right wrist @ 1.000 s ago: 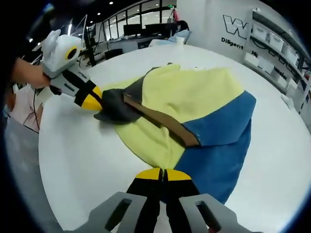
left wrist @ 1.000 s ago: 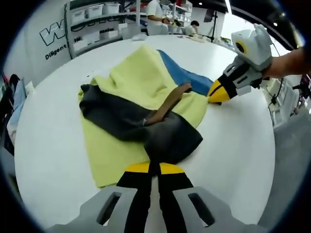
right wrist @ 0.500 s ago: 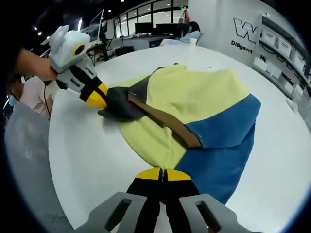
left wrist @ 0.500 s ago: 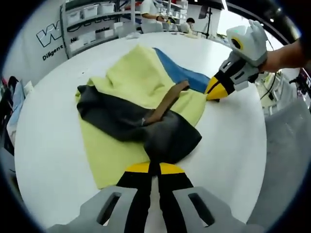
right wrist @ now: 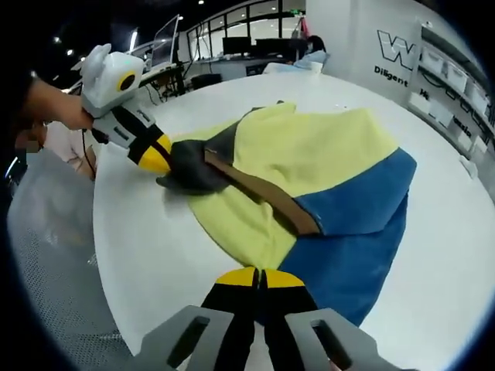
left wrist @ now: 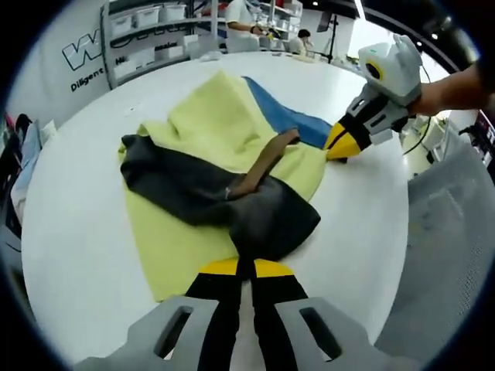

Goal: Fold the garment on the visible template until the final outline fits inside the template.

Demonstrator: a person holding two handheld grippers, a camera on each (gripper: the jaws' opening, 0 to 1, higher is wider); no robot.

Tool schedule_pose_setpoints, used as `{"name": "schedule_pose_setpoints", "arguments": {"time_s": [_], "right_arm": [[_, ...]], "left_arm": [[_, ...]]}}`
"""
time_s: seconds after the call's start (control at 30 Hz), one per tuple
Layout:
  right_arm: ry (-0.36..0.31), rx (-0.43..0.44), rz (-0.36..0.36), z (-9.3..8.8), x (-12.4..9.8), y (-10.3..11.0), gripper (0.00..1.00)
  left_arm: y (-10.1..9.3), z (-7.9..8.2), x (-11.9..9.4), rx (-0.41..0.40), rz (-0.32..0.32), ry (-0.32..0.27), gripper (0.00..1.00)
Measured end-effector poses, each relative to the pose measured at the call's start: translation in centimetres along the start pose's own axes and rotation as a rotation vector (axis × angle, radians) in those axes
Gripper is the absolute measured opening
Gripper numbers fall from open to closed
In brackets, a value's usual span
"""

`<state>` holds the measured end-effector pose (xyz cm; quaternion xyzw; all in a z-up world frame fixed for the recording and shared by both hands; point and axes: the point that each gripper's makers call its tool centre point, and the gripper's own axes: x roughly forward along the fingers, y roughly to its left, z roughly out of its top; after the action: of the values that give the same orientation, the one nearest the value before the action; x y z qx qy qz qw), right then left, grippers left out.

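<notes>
A yellow garment (left wrist: 224, 127) with a blue panel (left wrist: 290, 120), a dark grey part (left wrist: 263, 220) and a brown strip (left wrist: 267, 162) lies crumpled on a round white table (left wrist: 77, 216). My left gripper (left wrist: 246, 267) is shut on the dark grey part at the near edge. Across the cloth, my right gripper (left wrist: 339, 148) pinches the hem where yellow meets blue. In the right gripper view the right gripper (right wrist: 259, 277) is shut on that hem of the garment (right wrist: 309, 154), and the left gripper (right wrist: 158, 160) grips the dark grey part (right wrist: 189, 166).
The table's edge (left wrist: 394, 255) runs close on the right, with grey mesh flooring (left wrist: 448, 255) beyond. Shelves with bins (left wrist: 147, 31) and a lettered wall stand at the back. People work at far tables (left wrist: 247, 23). A hand (right wrist: 50, 104) holds the left gripper.
Both grippers keep their hold. They and the garment have drifted a little nearer the table's edge, and more floor shows beside it in both views.
</notes>
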<state>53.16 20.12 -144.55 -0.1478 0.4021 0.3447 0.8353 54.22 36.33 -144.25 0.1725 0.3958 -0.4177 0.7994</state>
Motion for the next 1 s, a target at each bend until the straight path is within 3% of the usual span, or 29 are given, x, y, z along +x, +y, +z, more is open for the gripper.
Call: {"name": "schedule_pose_setpoints", "arguments": {"time_s": [0.23,0.7,0.8,1.0], "right_arm": [[-0.001,0.058,0.029,-0.6,-0.3,1.0,0.00],[0.034,0.017,0.044,-1.9,-1.1,4.1,0.00],[0.049,-0.024,0.038,-2.2,-1.3,4.9,0.00],[0.069,-0.063,0.036,-3.1,-1.9,6.5,0.00]], "left_arm": [[-0.8,-0.9,-0.7,-0.045,-0.004,-0.019,0.02],[-3.0,-3.1,-2.2,0.022,-0.017,0.003,0.02],[-3.3,-3.5,-2.4,0.026,-0.024,0.009,0.02],[-4.2,-4.5,-3.0,0.017,-0.049,0.056,0.02]]}}
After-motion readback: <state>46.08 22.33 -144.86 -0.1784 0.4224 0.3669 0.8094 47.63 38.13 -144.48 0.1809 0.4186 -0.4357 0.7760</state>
